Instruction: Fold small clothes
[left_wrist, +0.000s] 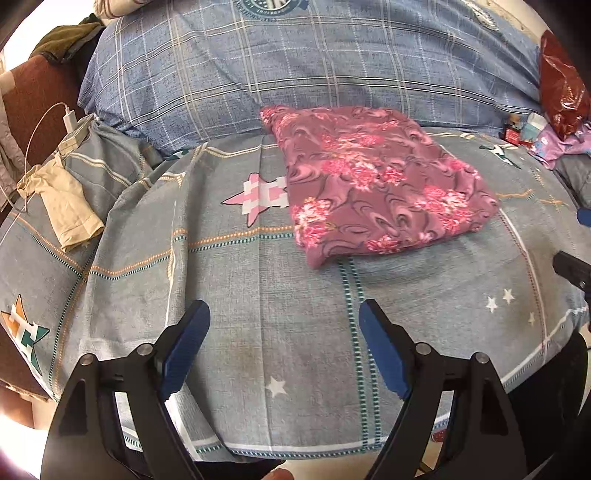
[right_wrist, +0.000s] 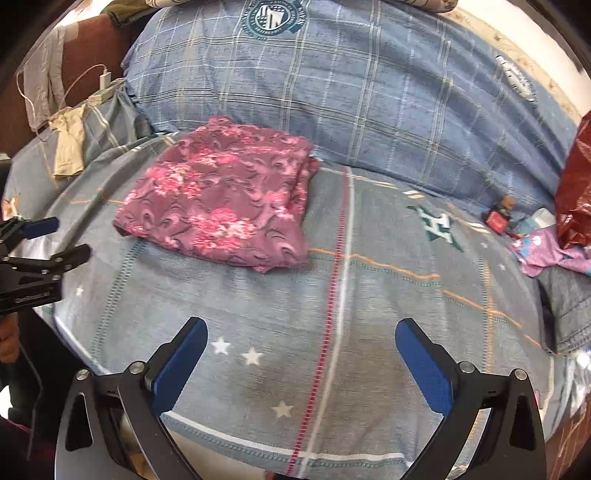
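A purple garment with pink flowers (left_wrist: 380, 186) lies folded into a flat rectangle on the grey-blue bedsheet (left_wrist: 258, 280); it also shows in the right wrist view (right_wrist: 221, 199). My left gripper (left_wrist: 284, 314) is open and empty, held above the sheet in front of the garment and apart from it. My right gripper (right_wrist: 301, 332) is open and empty, above the sheet to the right of the garment. The left gripper also shows at the left edge of the right wrist view (right_wrist: 55, 240), open.
A blue plaid quilt (left_wrist: 314, 74) is piled behind the garment. A beige cloth (left_wrist: 62, 199) and a white charger with cable (left_wrist: 70, 122) lie at the left. A red plastic bag (right_wrist: 576, 184), small boxes (right_wrist: 498, 218) and a lilac cloth (right_wrist: 546, 251) lie at the right.
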